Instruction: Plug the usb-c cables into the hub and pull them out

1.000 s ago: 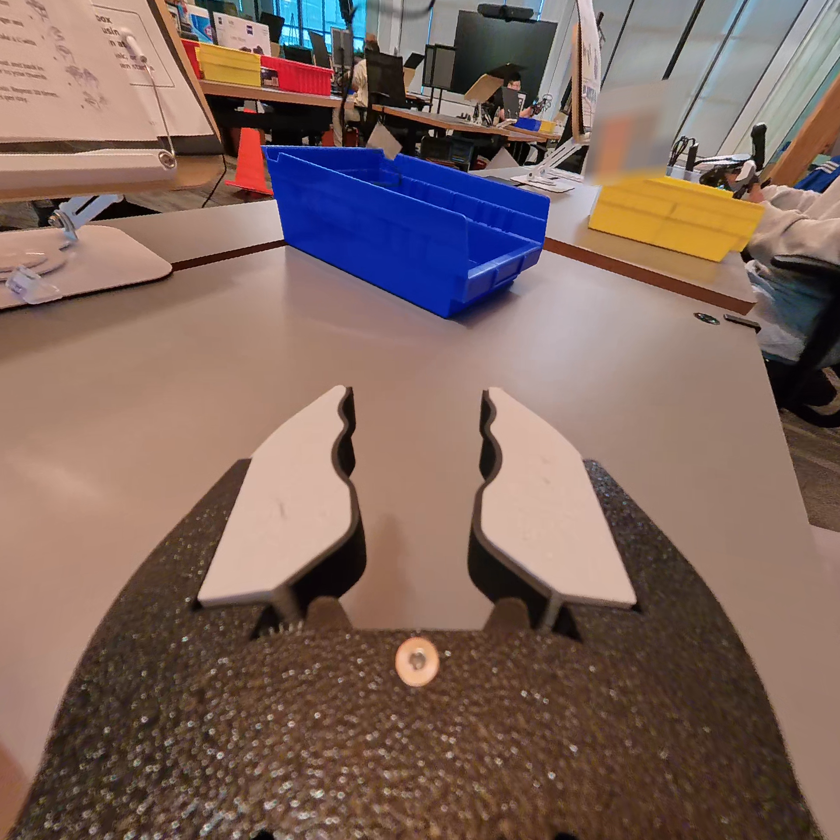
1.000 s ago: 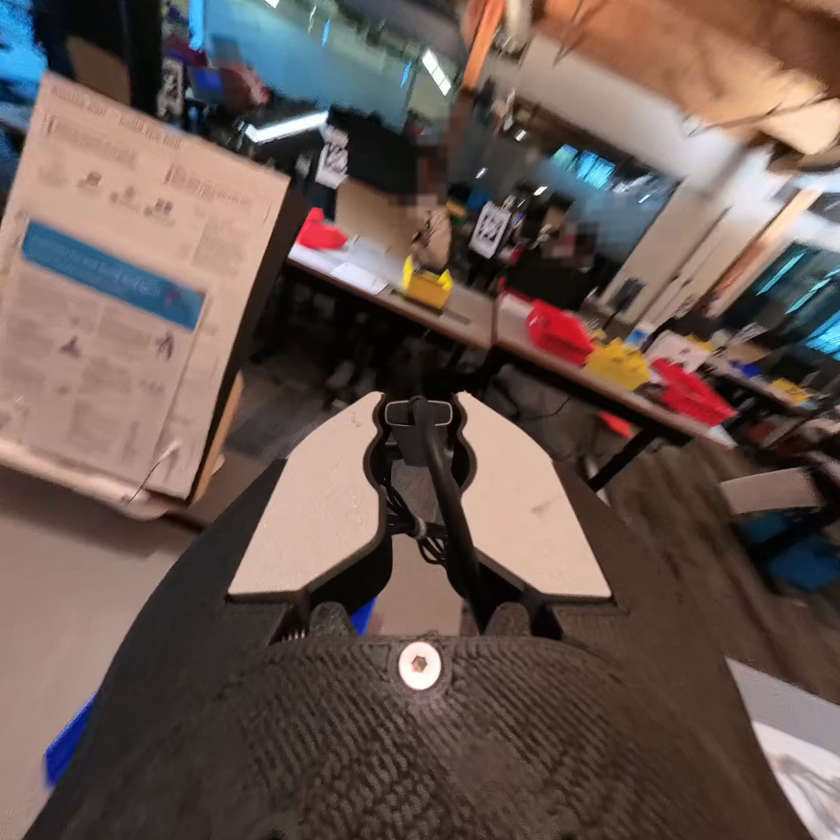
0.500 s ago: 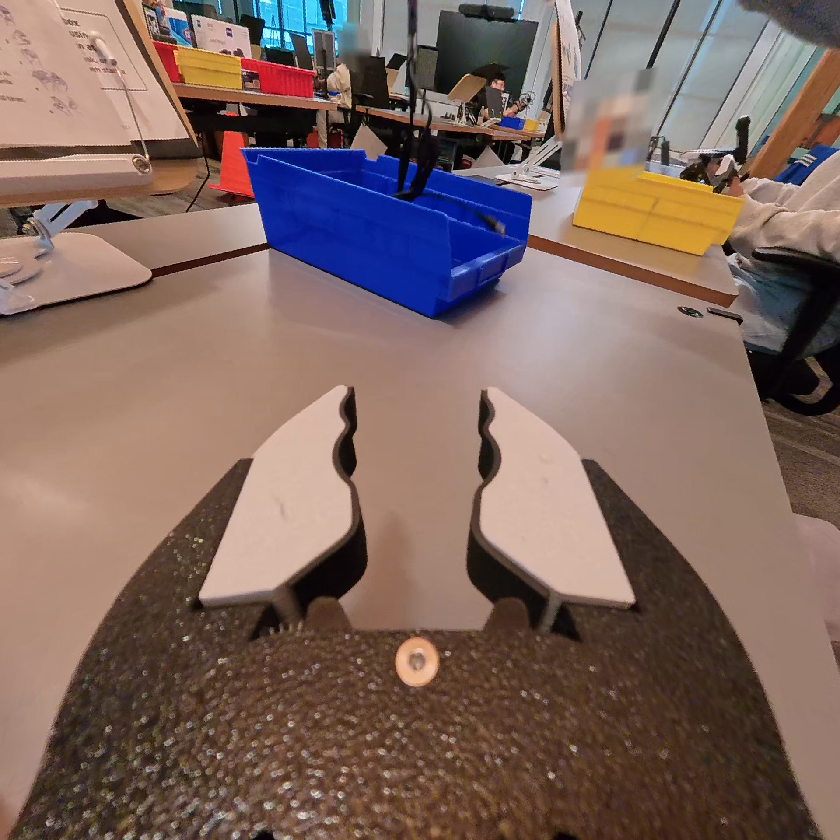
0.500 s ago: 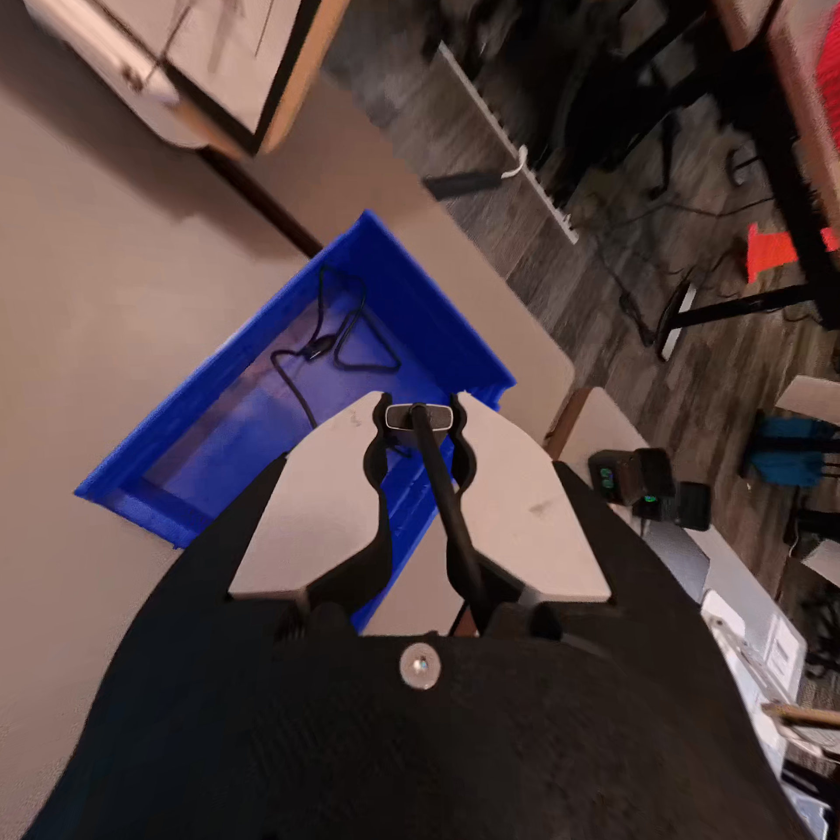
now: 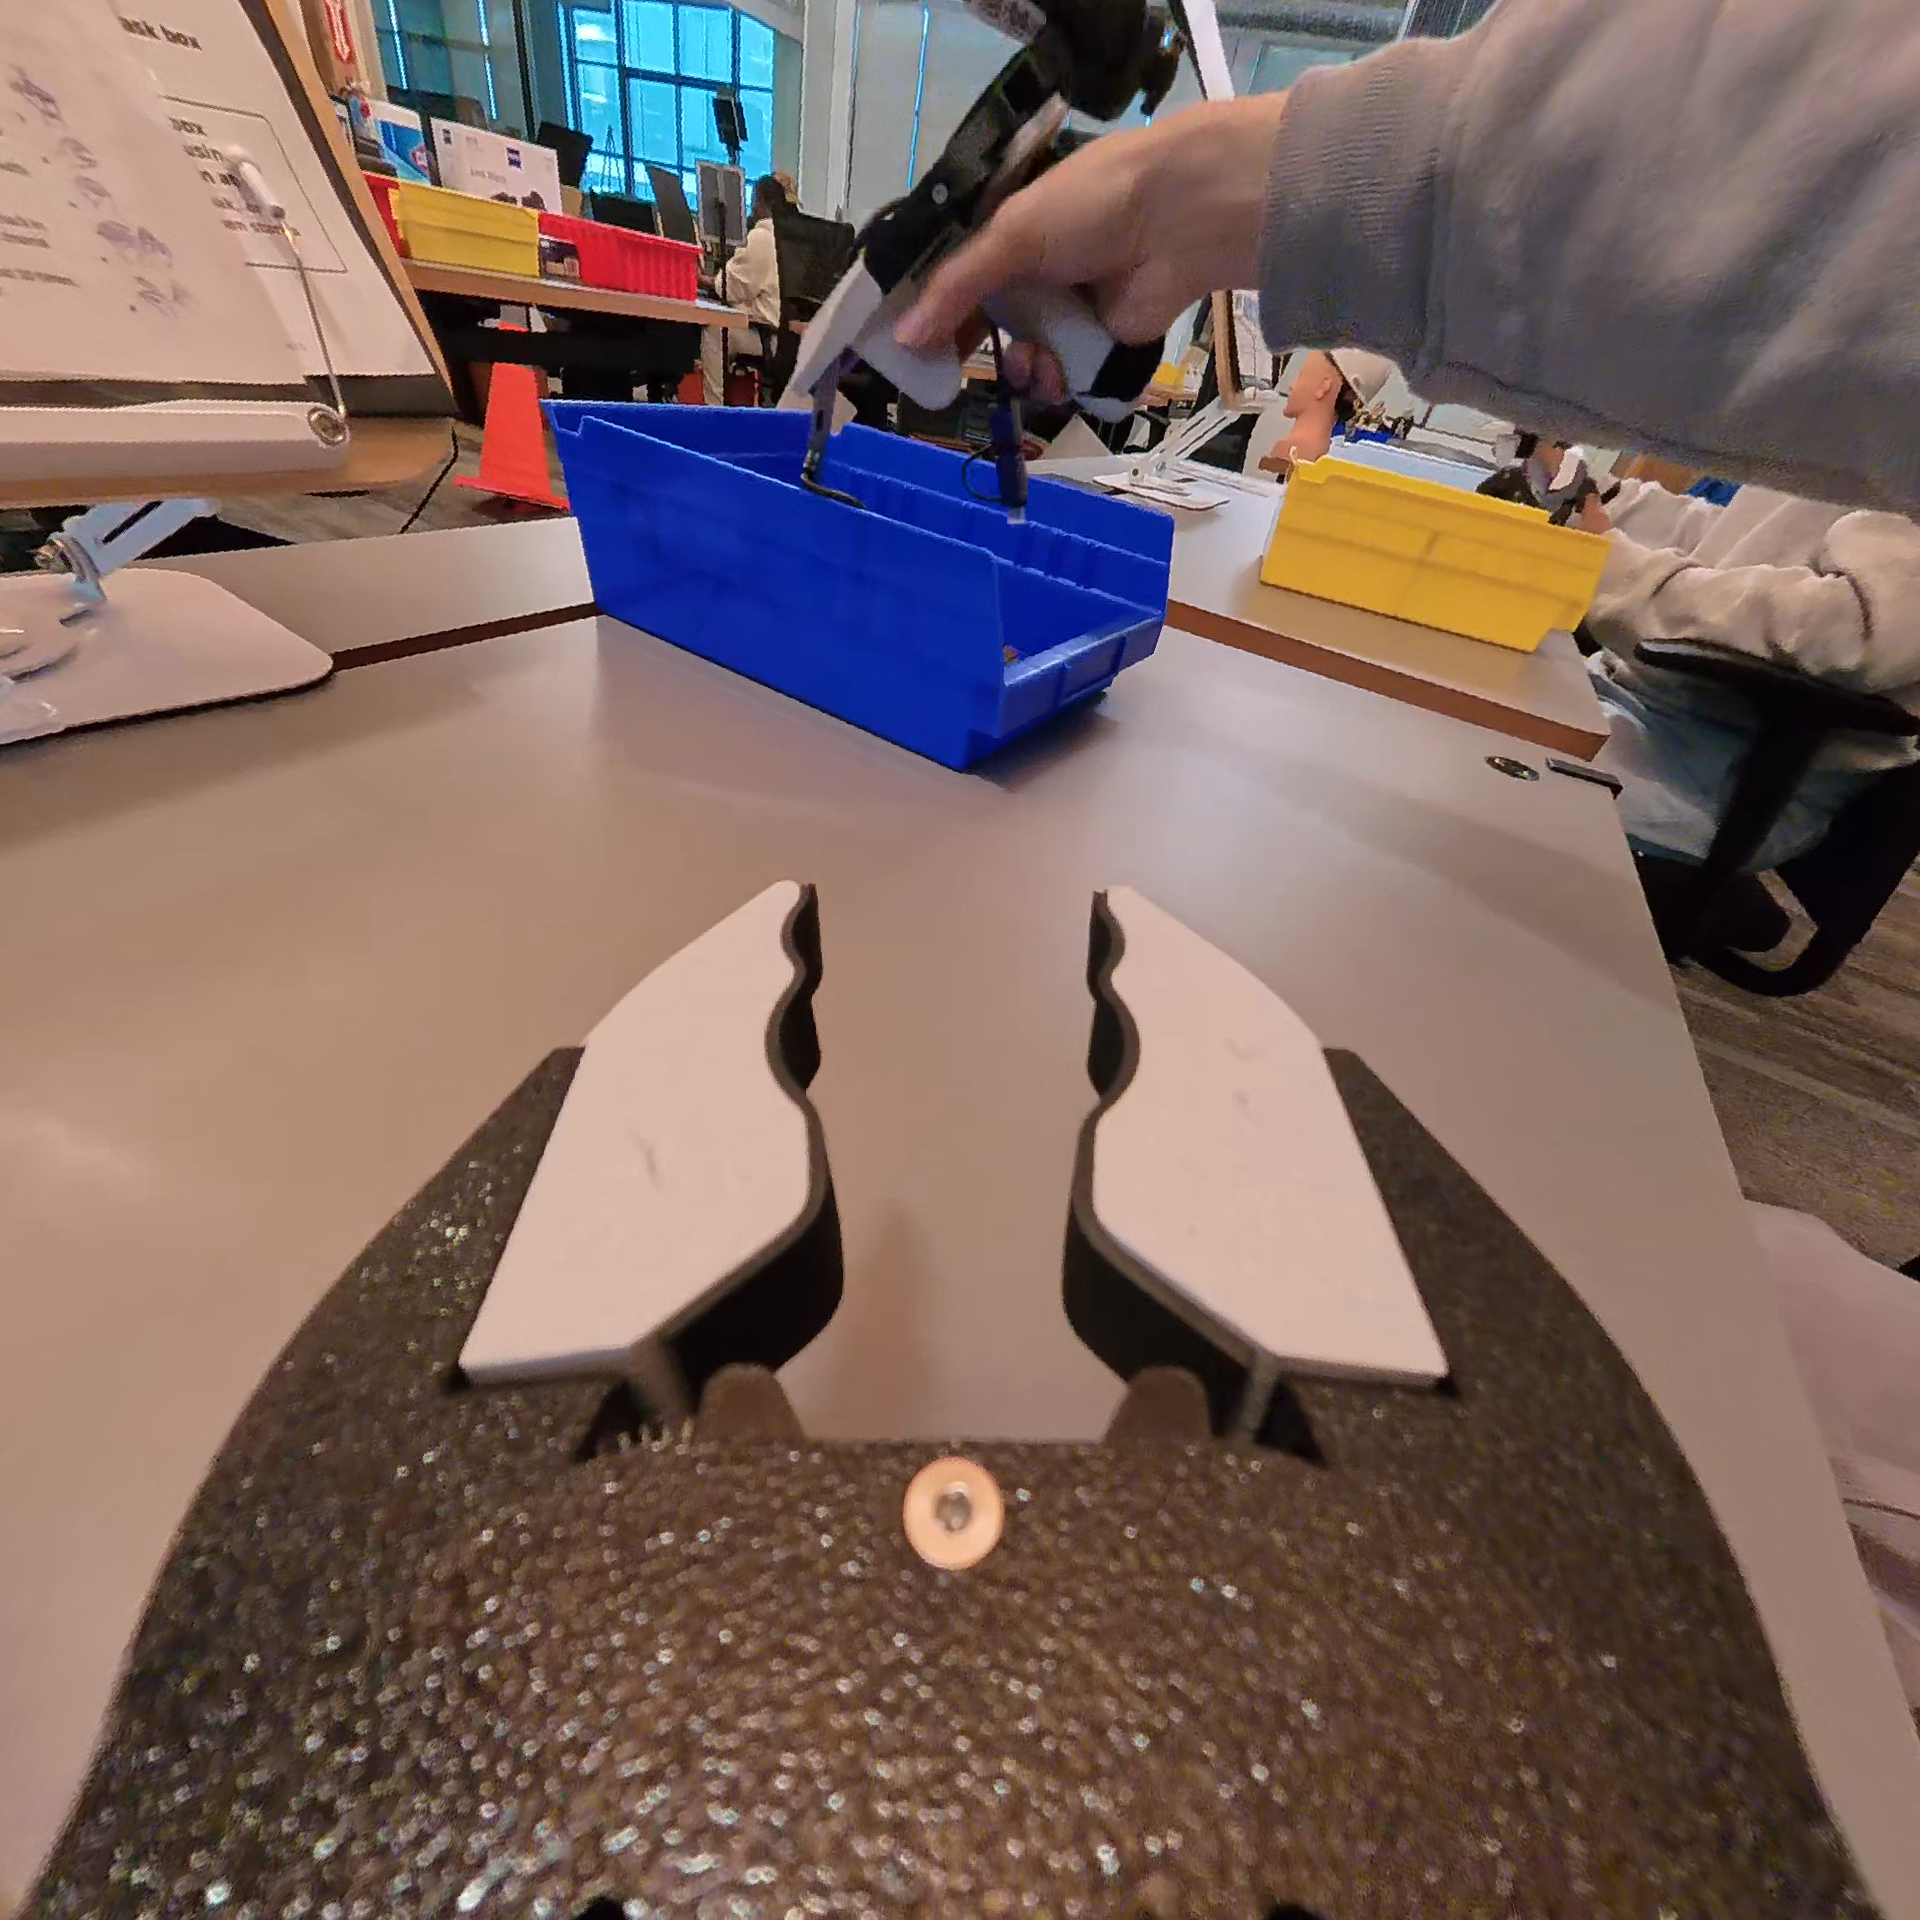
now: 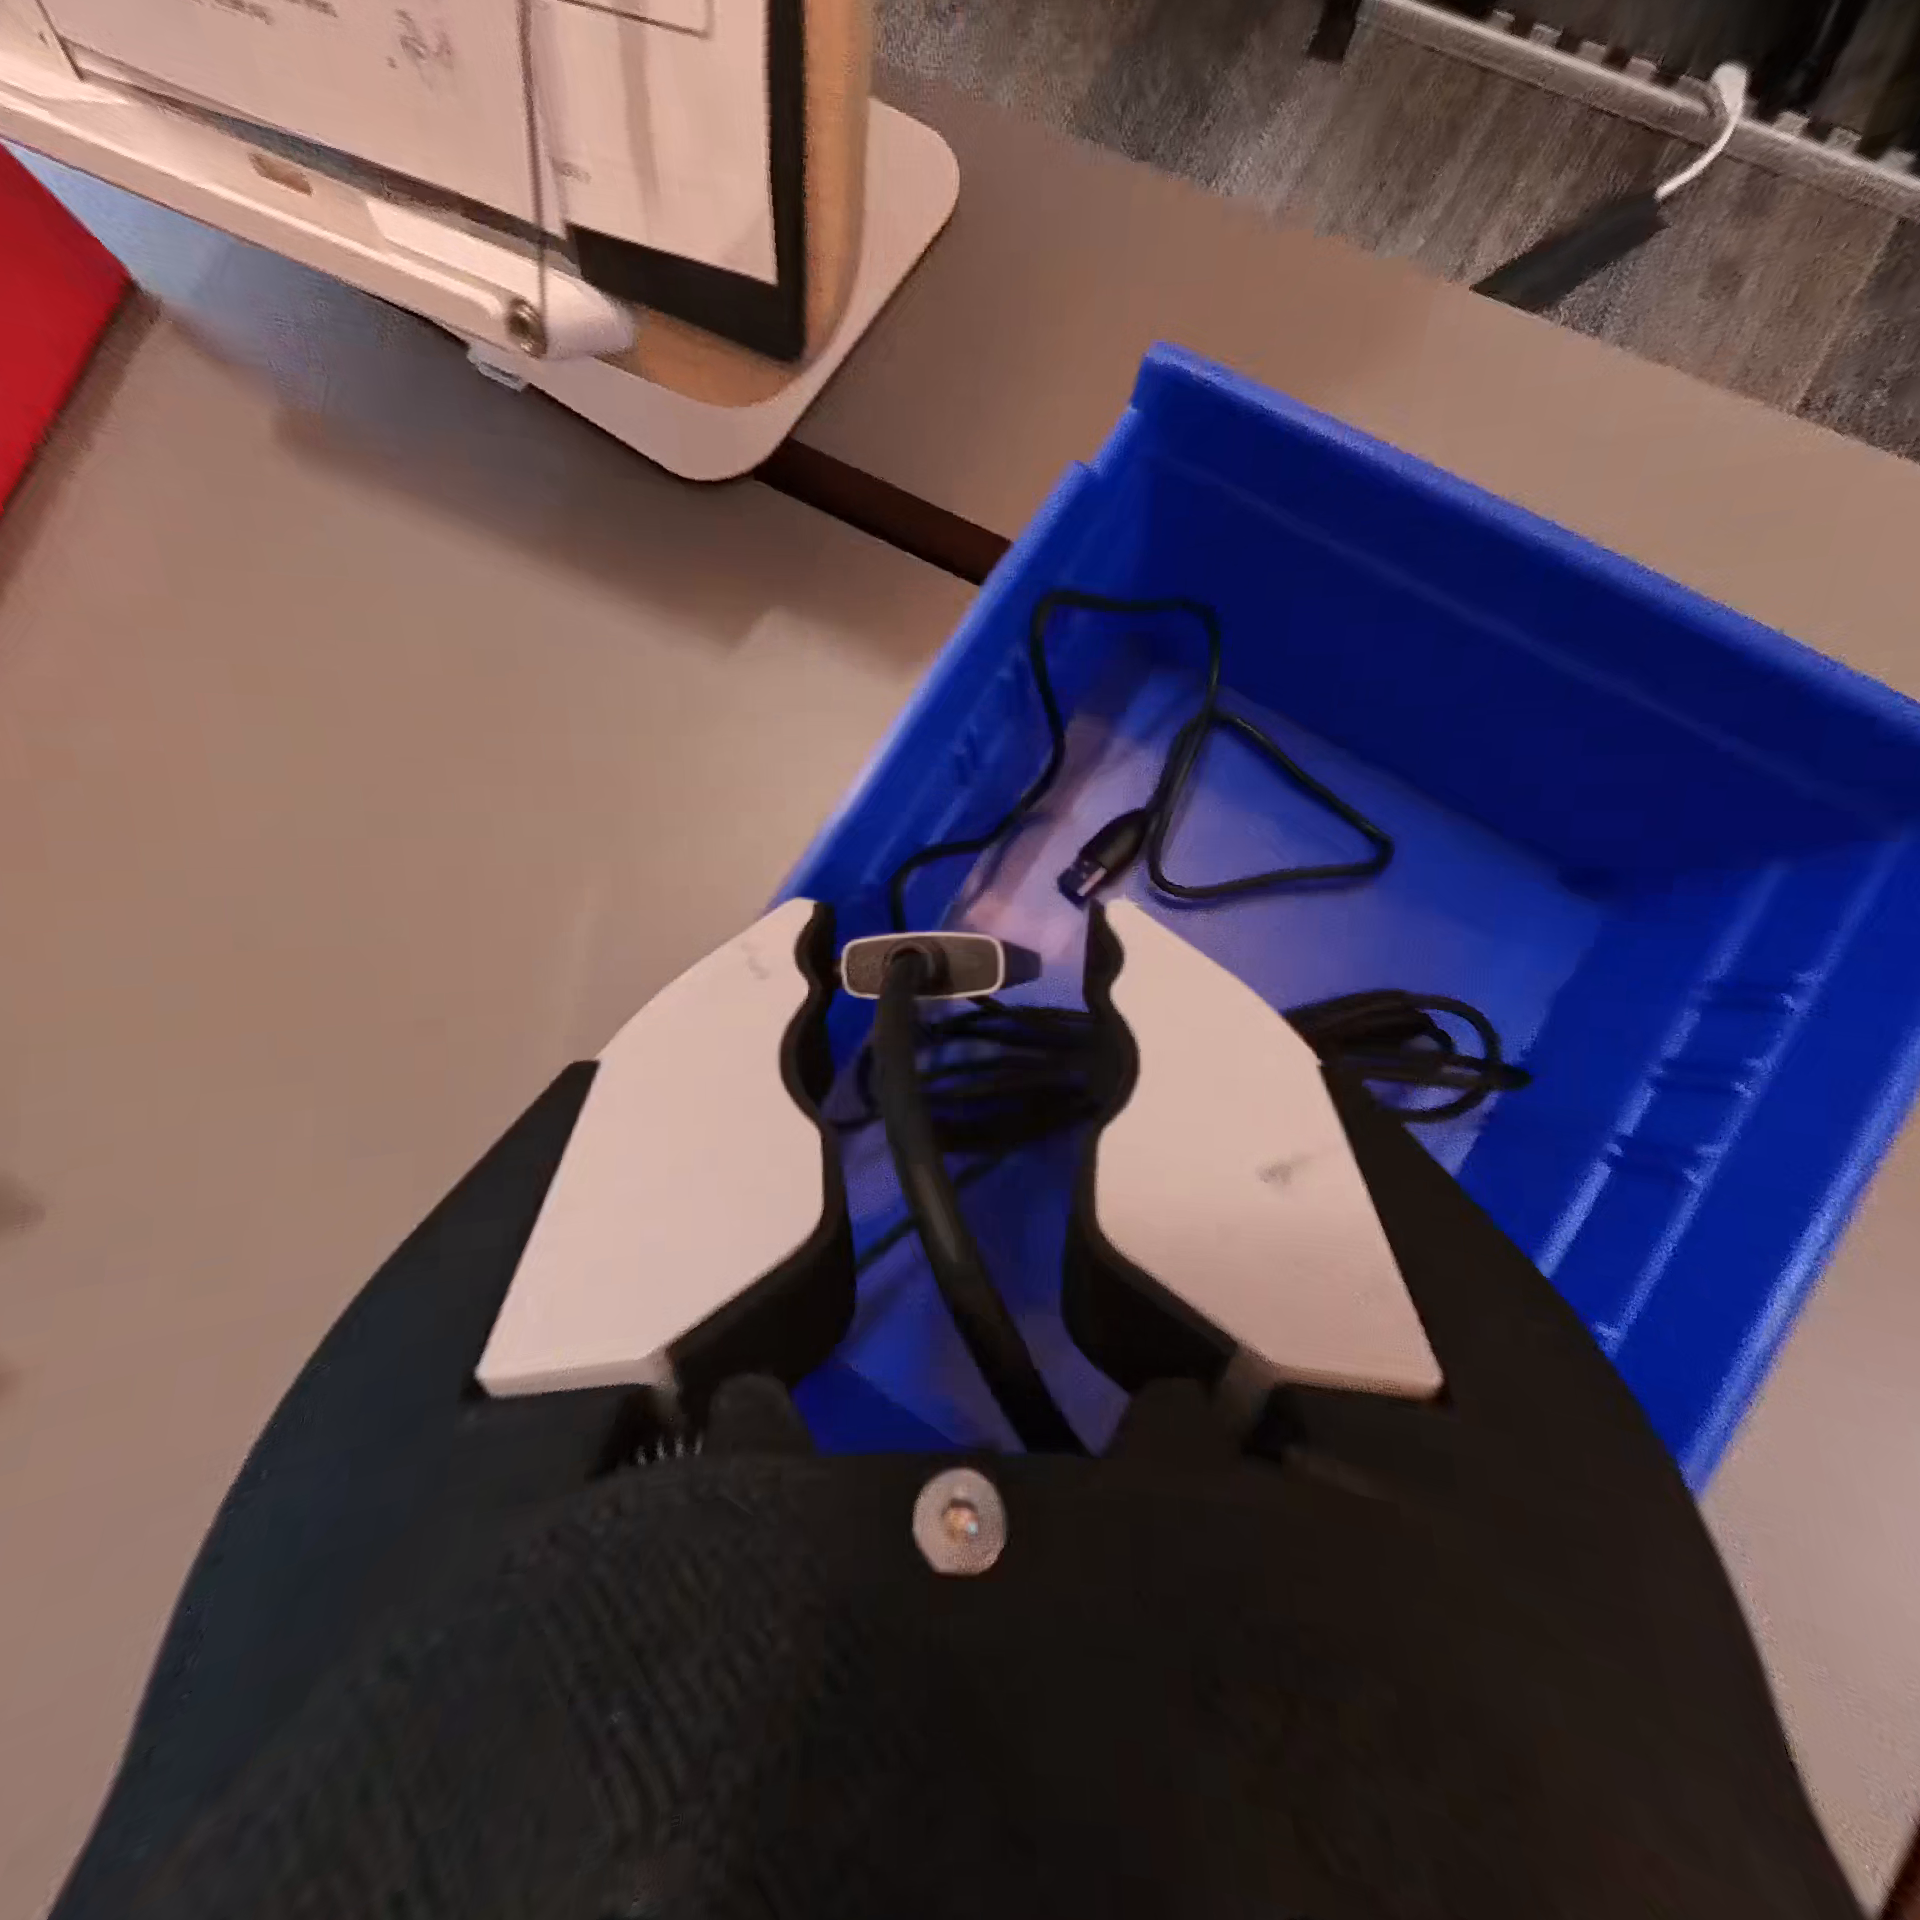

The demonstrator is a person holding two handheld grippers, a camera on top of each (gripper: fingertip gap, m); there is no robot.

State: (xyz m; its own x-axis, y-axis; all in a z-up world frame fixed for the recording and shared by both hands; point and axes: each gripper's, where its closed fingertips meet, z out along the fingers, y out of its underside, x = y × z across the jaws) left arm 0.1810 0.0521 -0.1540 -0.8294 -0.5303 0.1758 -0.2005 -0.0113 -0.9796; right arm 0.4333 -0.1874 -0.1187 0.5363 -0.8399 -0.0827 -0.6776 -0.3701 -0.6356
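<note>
Right gripper (image 6: 956,971), jaws spread, is hovering over the blue bin (image 6: 1538,665); the grey hub (image 6: 923,964) is sitting between its fingertips, apparently unclamped, its black cable (image 6: 956,1226) trailing back. More cables (image 6: 1174,790) are lying inside. Left gripper (image 5: 948,914) is resting open and empty above the grey table (image 5: 364,904).

My left gripper (image 5: 951,925): black pebbled body with glittery specks, one silver hex screw centred near the fingers (image 5: 675,1132) — flat pale grey plates with black wavy inner edges. My right gripper (image 6: 956,930): same build, black woven-texture shell, same silver screw, grey finger plates with small scuffs, spring coils at the left finger base. Right arm — grey knit sleeve (image 5: 1579,208).
</note>
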